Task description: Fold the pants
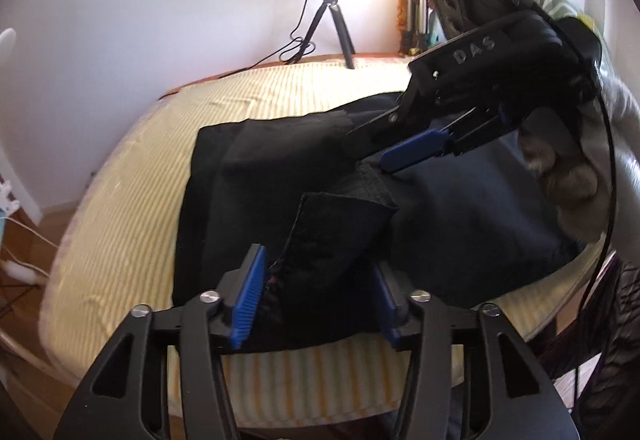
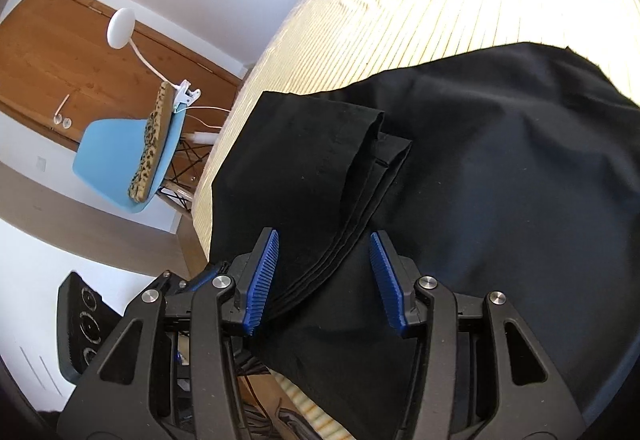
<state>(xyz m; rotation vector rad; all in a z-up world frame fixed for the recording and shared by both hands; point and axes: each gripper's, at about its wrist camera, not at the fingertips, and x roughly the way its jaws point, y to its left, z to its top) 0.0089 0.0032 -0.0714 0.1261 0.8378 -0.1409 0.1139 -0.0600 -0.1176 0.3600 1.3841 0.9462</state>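
Left wrist view has the black pants (image 1: 280, 176) spread on the yellow-striped bed (image 1: 132, 176), the left gripper (image 1: 316, 296) parted around a raised fold, pads clear. Right gripper (image 2: 324, 280) likewise hangs released over stacked folded edges.

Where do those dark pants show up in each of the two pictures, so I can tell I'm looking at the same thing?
Left wrist view: the pants fill the middle, one folded end running down between this claw's blue pads.
Right wrist view: the pants cover the right and centre, with stacked folded edges between this claw's pads.
Shared landmark: the yellow striped cover under the pants, seen behind them in both.
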